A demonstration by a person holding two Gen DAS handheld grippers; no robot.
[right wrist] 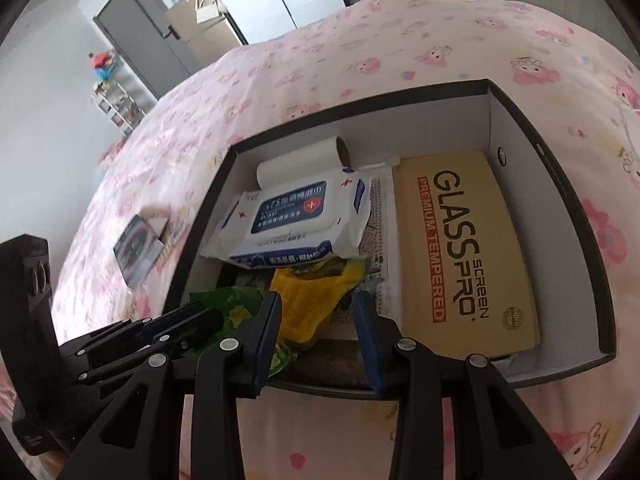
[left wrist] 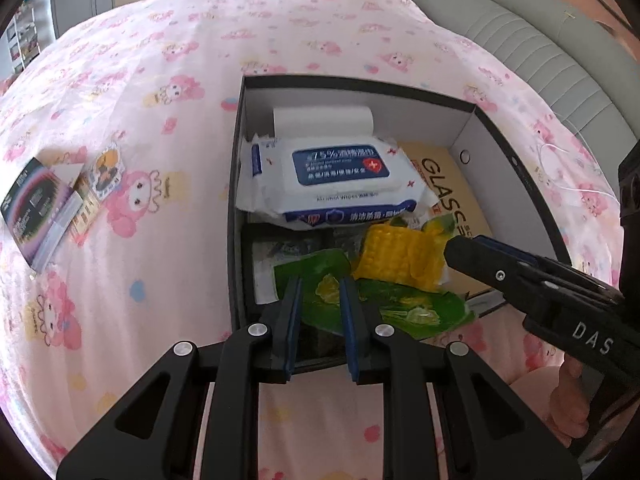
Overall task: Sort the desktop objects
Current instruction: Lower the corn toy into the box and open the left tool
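So there's a black box [left wrist: 516, 168] with a white inside sitting on a table covered in a pink cartoon-print cloth [left wrist: 120, 92], and most of the stuff is already piled in it. At the far end of the box there's a white paper roll [left wrist: 320, 119], and a pack of alcohol wipes [left wrist: 336, 184] lies on top of the pile, partly over the roll. Along the right side lies a flat tan screen-protector box [right wrist: 460, 248] with "GLASS PRO" printed on it. At the near end there's a green and yellow corn package [left wrist: 384, 280], with the yellow corn part tilted up and the green part hanging over the near edge of the box.

The left gripper [left wrist: 320, 292] hovers right over that near edge, its jaws apart with the green wrapper showing between them, not clamped on anything as far as I can see. The right gripper [right wrist: 316, 316] is also over the near end, jaws apart, with the yellow part of the package in the gap. In the left view its fingertips look to be right by the corn, but I can't tell if they touch.

Off to the left on the cloth, well apart from the box, there's a small dark packet [left wrist: 38, 210] with a couple of little cards beside it.
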